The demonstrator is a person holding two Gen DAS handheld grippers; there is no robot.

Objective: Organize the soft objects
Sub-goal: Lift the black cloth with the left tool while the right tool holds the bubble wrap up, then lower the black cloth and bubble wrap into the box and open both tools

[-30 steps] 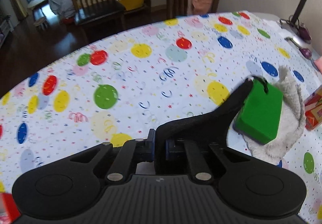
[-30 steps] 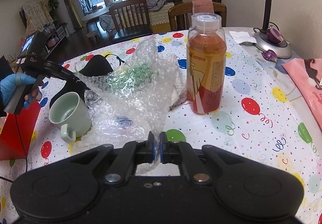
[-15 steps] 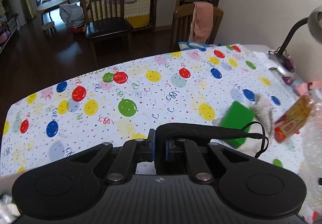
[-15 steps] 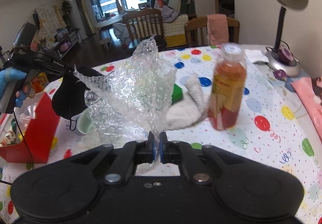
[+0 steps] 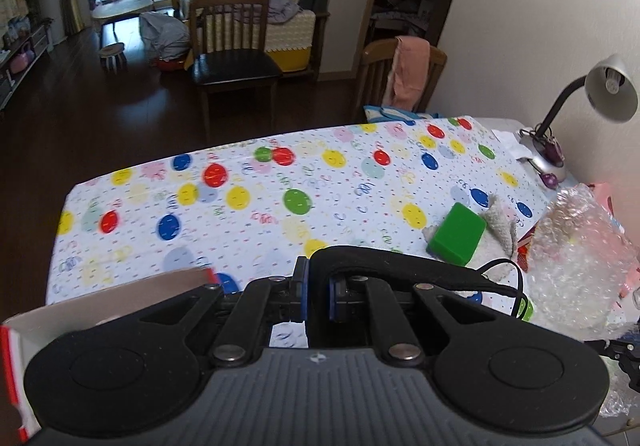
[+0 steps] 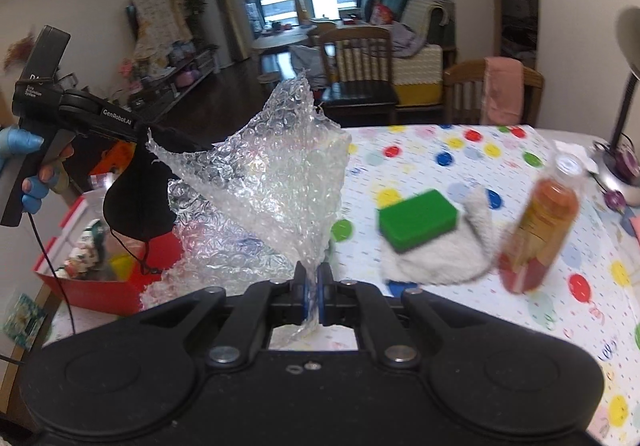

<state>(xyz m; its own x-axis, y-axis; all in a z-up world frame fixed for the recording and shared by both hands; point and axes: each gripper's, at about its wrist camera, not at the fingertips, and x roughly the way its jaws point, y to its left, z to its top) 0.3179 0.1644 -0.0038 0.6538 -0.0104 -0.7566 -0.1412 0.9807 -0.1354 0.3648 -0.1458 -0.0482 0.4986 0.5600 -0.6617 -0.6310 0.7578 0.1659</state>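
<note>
Bubble wrap (image 6: 276,181) rises from the clamped right gripper (image 6: 311,288); left gripper (image 5: 316,296) pinches a black mask (image 5: 400,270).

**Soft, shiny and matt surfaces**

The bubble wrap (image 6: 264,181) is clear, crinkled plastic that glints with light. The face mask (image 6: 136,201) is matt black cloth with thin cord loops. The green sponge (image 6: 418,217) looks smooth and dull on a fluffy white towel (image 6: 436,266). The tabletop (image 5: 280,205) wears a slick printed plastic cover. The bottle (image 6: 536,230) is glossy clear plastic. Both tongs (image 5: 316,290) are matt black plastic with metal pins.
</note>
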